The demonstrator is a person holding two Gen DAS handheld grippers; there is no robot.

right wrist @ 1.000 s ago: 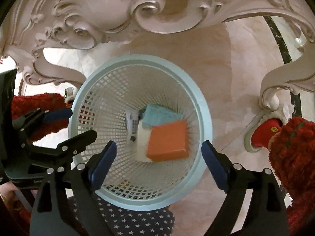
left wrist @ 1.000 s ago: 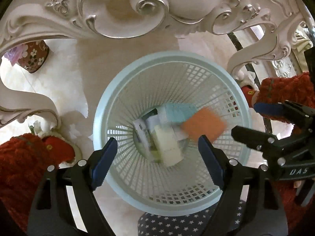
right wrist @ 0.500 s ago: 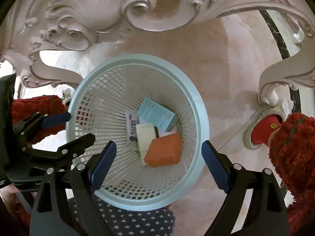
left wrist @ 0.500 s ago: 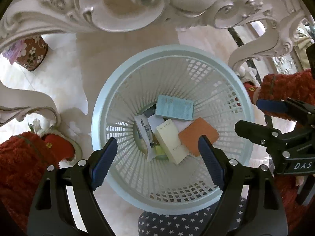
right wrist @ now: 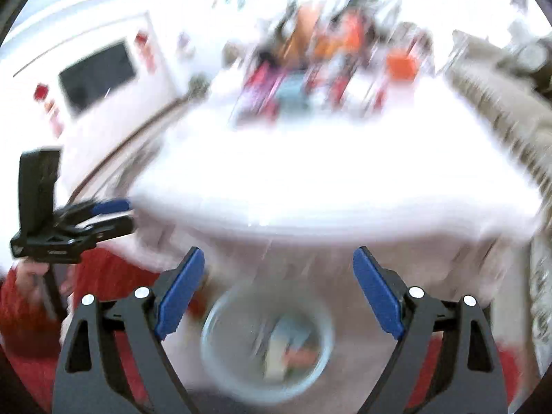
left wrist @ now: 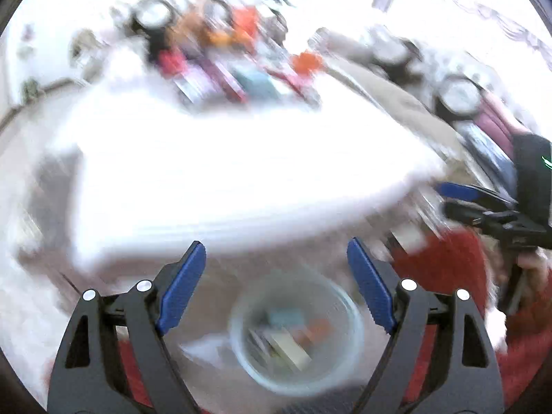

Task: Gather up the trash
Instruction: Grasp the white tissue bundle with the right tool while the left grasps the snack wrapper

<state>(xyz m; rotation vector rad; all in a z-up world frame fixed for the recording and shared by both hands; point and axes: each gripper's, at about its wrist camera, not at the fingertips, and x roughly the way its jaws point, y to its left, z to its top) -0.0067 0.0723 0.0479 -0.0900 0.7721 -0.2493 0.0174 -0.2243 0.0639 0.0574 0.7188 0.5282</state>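
Both views have swung up since the earlier frames: the pale blue round lattice plastic basket (left wrist: 296, 338) (right wrist: 267, 341), which filled the pictures before, now sits small and low, and a bright white tabletop (left wrist: 224, 172) (right wrist: 327, 172) fills the middle. Everything is badly smeared by motion. Inside the basket lie blurred scraps, among them a teal piece (left wrist: 286, 317) and an orange one (left wrist: 315, 331). More colourful clutter (left wrist: 238, 65) (right wrist: 310, 79) crowds the far side of the table; single items there cannot be told apart. The left gripper (left wrist: 276, 289) has its blue-padded jaws spread wide with nothing between them; the right gripper (right wrist: 277, 293) is likewise spread and empty. Each is tilted downward above the basket, beside red fuzzy sleeves (left wrist: 448, 262) (right wrist: 20, 310).
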